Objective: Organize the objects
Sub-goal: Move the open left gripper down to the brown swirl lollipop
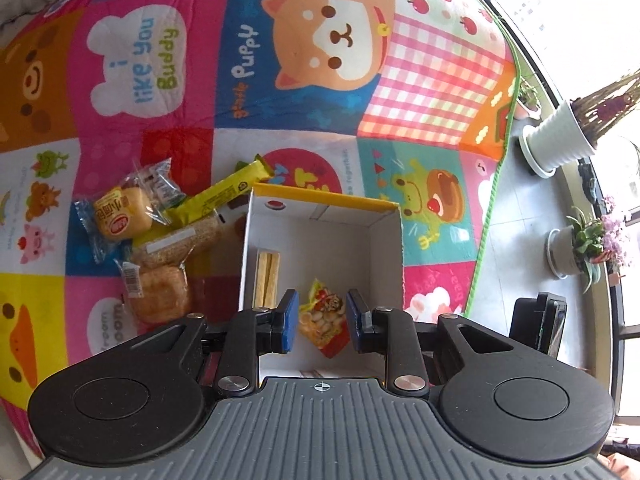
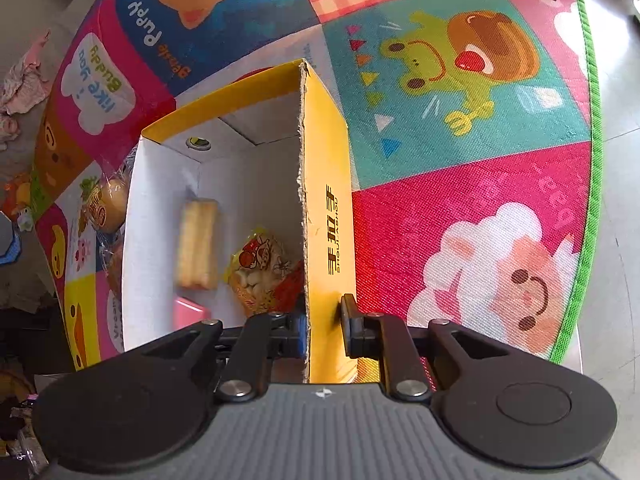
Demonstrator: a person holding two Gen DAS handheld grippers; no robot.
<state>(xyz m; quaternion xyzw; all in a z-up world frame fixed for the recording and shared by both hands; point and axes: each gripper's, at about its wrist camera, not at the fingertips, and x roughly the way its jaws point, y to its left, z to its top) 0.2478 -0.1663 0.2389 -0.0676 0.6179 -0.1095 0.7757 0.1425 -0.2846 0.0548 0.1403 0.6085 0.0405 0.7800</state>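
Observation:
A yellow cardboard box (image 1: 384, 240) with a white inside stands open on the play mat. Inside lie a yellow-red snack bag (image 1: 326, 322) and a pale biscuit pack (image 1: 267, 280). My left gripper (image 1: 322, 320) is open above the box, its pads either side of the snack bag, not touching it. In the right wrist view my right gripper (image 2: 324, 326) straddles the box's right wall (image 2: 326, 208), one finger inside, one outside, closed on it. The snack bag (image 2: 260, 272) and biscuit pack (image 2: 197, 244) show there too. A pile of snacks (image 1: 160, 232) lies left of the box.
The pile holds a small bread pack (image 1: 122, 216), a long yellow bar (image 1: 224, 192), a grain bar (image 1: 176, 246) and a brown pastry pack (image 1: 160, 296). The colourful mat (image 1: 280, 60) ends at a green edge (image 1: 486, 220); potted plants (image 1: 560, 140) stand on the grey floor beyond.

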